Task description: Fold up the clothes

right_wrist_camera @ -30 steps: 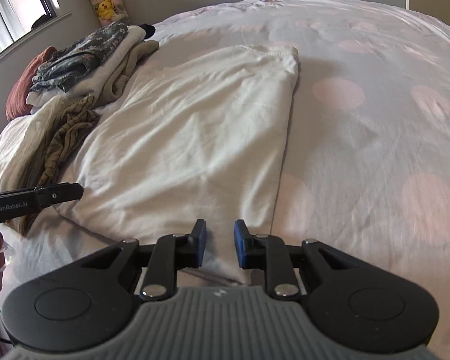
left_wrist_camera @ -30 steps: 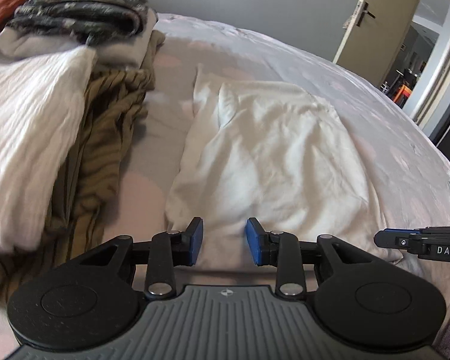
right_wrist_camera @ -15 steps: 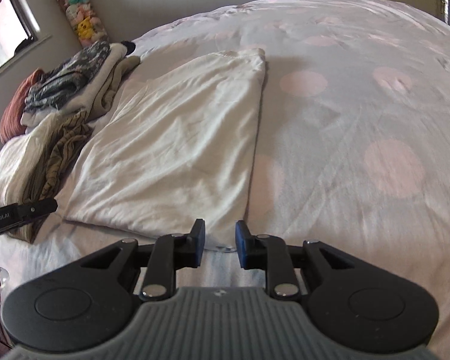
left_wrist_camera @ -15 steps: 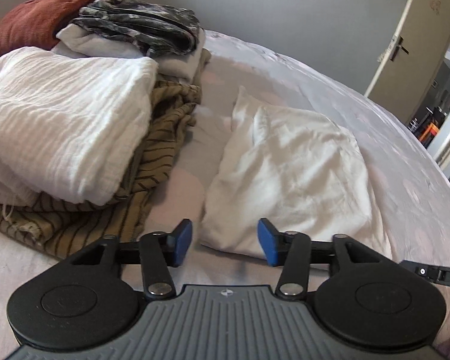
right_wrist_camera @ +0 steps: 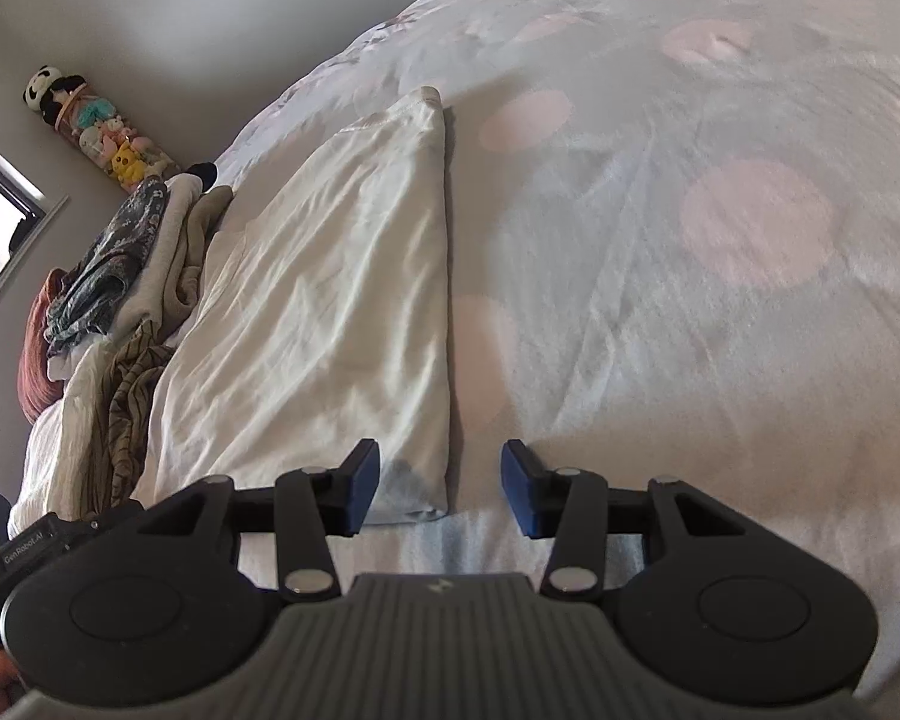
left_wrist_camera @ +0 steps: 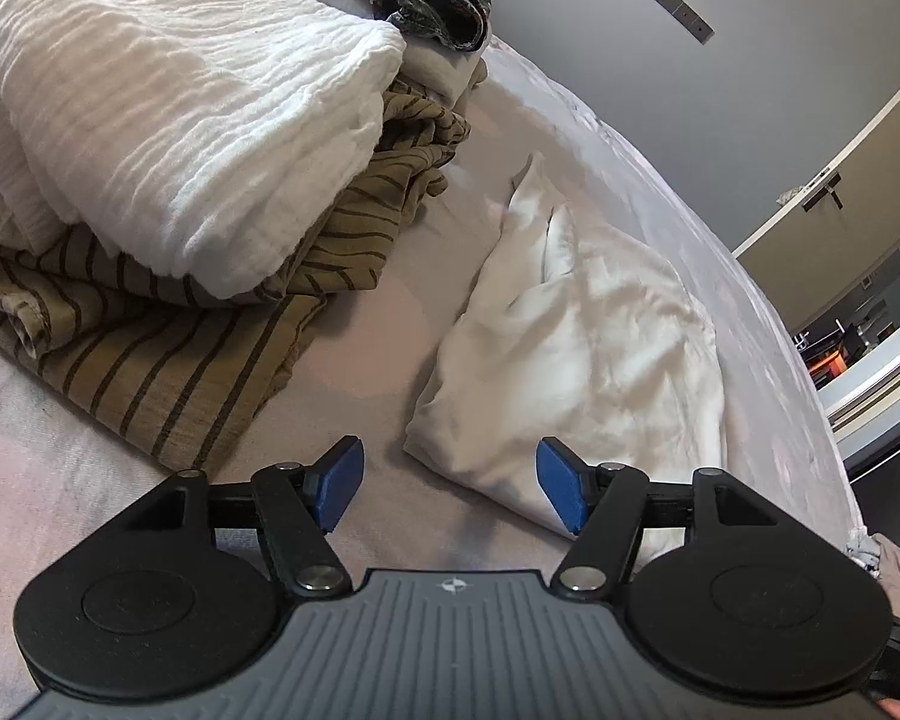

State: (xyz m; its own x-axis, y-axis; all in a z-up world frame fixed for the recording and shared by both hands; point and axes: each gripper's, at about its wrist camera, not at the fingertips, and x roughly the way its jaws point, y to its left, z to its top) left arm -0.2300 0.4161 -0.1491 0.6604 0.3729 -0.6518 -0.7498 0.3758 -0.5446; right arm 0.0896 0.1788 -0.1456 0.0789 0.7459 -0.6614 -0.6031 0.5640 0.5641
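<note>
Lying flat on the bed, the cream garment sits long and narrow with a straight edge down its right side, its near corner just ahead of and between the right gripper's jaws, which stand wide apart and hold nothing. The left gripper is likewise spread wide and empty, the garment's other near corner just ahead of its right jaw. Closing on only the top layer would, I judge, peel the layers apart; a low approach could pinch the bedcover too. The striped cloth left of the left jaws might snag. No containers show
</note>
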